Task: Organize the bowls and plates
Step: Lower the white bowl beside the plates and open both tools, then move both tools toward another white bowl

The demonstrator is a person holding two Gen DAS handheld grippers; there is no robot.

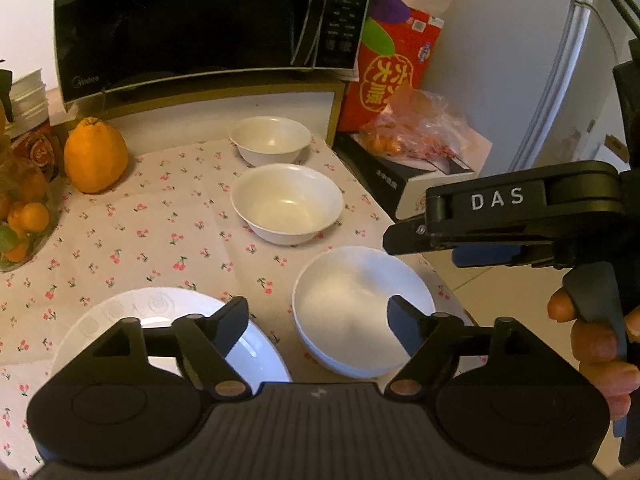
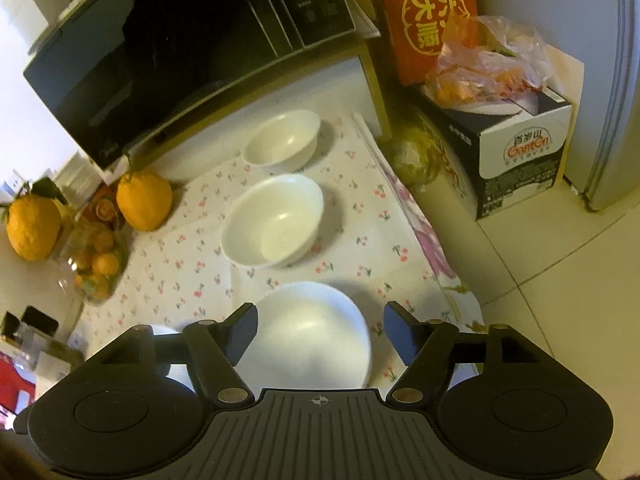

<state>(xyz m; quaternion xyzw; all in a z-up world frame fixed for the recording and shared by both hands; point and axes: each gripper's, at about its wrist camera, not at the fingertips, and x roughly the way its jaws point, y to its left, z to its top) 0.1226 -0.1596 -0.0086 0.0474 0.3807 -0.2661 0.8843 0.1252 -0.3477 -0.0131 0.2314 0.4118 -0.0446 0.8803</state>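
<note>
Three white bowls (image 1: pixel 286 203) in a row on the cherry-print worktop (image 1: pixel 160 216), white plate (image 1: pixel 120 312) beside nearest bowl (image 1: pixel 362 308), left gripper (image 1: pixel 318 326) jaws wide, empty, right gripper (image 2: pixel 320 334) jaws wide, empty, over nearest bowl.

You have a cloth with a small cherry print (image 1: pixel 160 220) spread over the table. At its far edge sits a black microwave (image 1: pixel 192 20) on a white stand with a gold-coloured frame (image 1: pixel 224 100). Left of the stand a large knobbly orange citrus fruit (image 1: pixel 95 156) stands on the cloth, and in the right wrist view a second one (image 2: pixel 33 229) lies further left. Near them you see a clear container of small oranges (image 2: pixel 94 268). To the right of the microwave a red carton with yellow characters (image 1: pixel 390 76) stands upright, and in front of it a plastic bag of small oranges (image 2: pixel 488 72) rests on a dark box (image 2: pixel 520 156). A pale fridge (image 2: pixel 612 100) stands at the far right.
</note>
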